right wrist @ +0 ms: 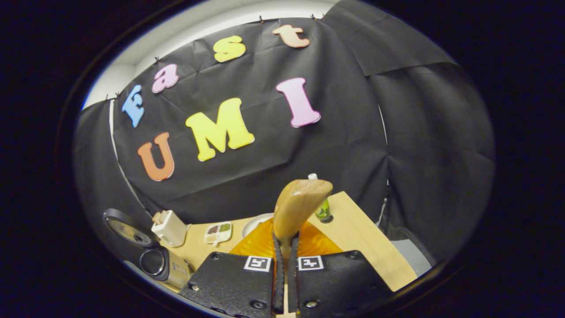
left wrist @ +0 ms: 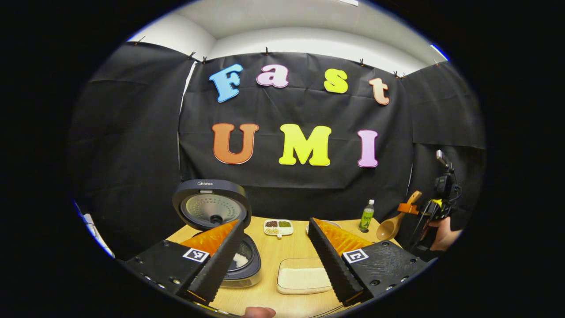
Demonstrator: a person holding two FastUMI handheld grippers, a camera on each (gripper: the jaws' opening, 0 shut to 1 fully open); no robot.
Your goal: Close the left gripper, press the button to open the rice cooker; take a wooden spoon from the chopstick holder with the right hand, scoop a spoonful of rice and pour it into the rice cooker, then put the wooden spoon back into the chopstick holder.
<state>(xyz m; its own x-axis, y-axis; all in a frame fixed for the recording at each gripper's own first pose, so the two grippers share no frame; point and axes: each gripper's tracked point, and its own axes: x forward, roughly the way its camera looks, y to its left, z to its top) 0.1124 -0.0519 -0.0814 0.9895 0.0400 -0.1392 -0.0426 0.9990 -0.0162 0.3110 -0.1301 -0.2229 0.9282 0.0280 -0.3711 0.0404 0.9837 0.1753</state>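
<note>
The rice cooker (left wrist: 245, 265) stands open at the table's left, its lid (left wrist: 212, 206) raised and white rice in the pot. My left gripper (left wrist: 274, 260) hovers open above the table, one finger over the cooker and the other beside a flat tray of rice (left wrist: 302, 279). At the far right, a wooden spoon (left wrist: 392, 226) hangs in the air, held by the right gripper (left wrist: 426, 212) with a hand (left wrist: 443, 234) behind it. In the right gripper view, my right gripper (right wrist: 285, 240) is shut on the spoon's handle, the bowl (right wrist: 301, 204) rising ahead. The white chopstick holder (right wrist: 170, 227) stands beside the cooker (right wrist: 155, 261).
A small divided dish of grains (left wrist: 278, 227) sits at the back middle of the wooden table (left wrist: 269, 247), with a pale plate (right wrist: 255, 224) next to it. A green bottle (left wrist: 367, 215) stands at the back right. The table's right edge (right wrist: 379, 247) drops off to the floor.
</note>
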